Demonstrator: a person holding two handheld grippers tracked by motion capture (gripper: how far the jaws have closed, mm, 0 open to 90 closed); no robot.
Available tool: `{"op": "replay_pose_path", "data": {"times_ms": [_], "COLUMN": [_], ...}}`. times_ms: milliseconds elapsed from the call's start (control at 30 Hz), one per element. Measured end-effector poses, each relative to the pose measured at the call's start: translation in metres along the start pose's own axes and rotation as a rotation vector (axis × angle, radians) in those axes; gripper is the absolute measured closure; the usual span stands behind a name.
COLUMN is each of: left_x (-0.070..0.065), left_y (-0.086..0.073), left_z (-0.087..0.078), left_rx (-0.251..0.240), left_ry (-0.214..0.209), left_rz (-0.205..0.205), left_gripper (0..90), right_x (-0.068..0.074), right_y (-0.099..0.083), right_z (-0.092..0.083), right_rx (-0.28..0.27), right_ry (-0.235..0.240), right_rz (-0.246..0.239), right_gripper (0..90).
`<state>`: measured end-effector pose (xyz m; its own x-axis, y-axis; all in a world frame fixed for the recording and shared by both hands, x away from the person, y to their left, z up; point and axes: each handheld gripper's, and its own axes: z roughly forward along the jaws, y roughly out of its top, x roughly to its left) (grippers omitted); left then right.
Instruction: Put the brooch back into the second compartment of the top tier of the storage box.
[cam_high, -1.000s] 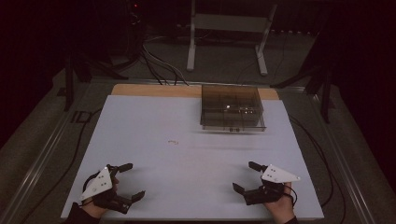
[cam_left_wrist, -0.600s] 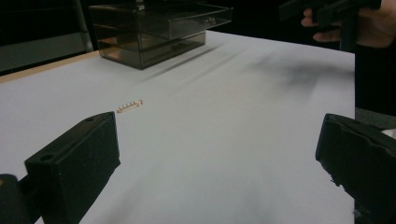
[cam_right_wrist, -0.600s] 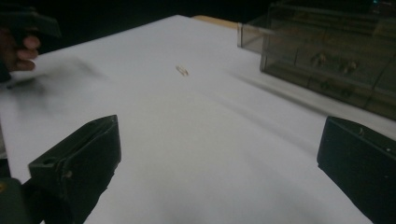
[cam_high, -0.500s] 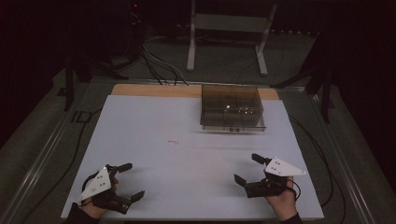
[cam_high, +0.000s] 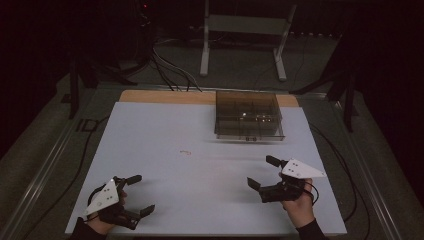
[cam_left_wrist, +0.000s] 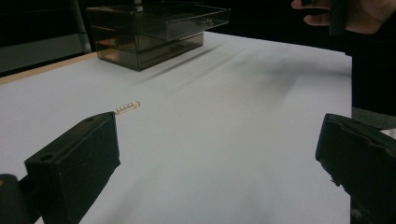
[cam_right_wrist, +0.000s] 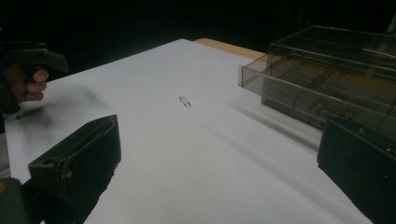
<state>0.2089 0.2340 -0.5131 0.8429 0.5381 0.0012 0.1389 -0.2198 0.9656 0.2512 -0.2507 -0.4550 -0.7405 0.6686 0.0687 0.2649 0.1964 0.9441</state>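
Far across my white table (cam_high: 150, 130) sits a smoky see-through box (cam_high: 248, 116) with little rooms inside. Behind it I see a wooden strip (cam_high: 165, 96), black cables (cam_high: 170, 70) and a grey metal stand (cam_high: 245, 30).

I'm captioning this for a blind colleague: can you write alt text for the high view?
Two hand-held grippers, the left gripper and right gripper, sit open and empty near the front of a white table. A small ring lies between them, farther back, and a smoky clear compartment box stands behind it.

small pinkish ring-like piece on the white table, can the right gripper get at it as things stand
Probably yes. The small pinkish ring-like piece lies alone on bare white table; the right gripper is open, with nothing between them. The smoky clear plastic box sits off to the side.
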Motion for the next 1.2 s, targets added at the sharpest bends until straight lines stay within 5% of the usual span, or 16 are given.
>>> {"op": "replay_pose_path", "data": {"times_ms": [533, 1200], "left_x": [0.000, 0.000], "left_y": [0.000, 0.000], "left_z": [0.000, -0.001], "left_rx": [0.004, 0.001], "left_ry": [-0.001, -0.004], "left_rz": [-0.004, -0.007], "left_gripper": [0.7, 0.7], "right_x": [0.005, 0.027], "right_y": [0.023, 0.051], "right_z": [0.027, 0.080], "right_rx": [-0.017, 0.005], "right_ry": [0.045, 0.160], "right_rz": [-0.036, -0.082], "right_gripper": [0.0, 0.0]}}
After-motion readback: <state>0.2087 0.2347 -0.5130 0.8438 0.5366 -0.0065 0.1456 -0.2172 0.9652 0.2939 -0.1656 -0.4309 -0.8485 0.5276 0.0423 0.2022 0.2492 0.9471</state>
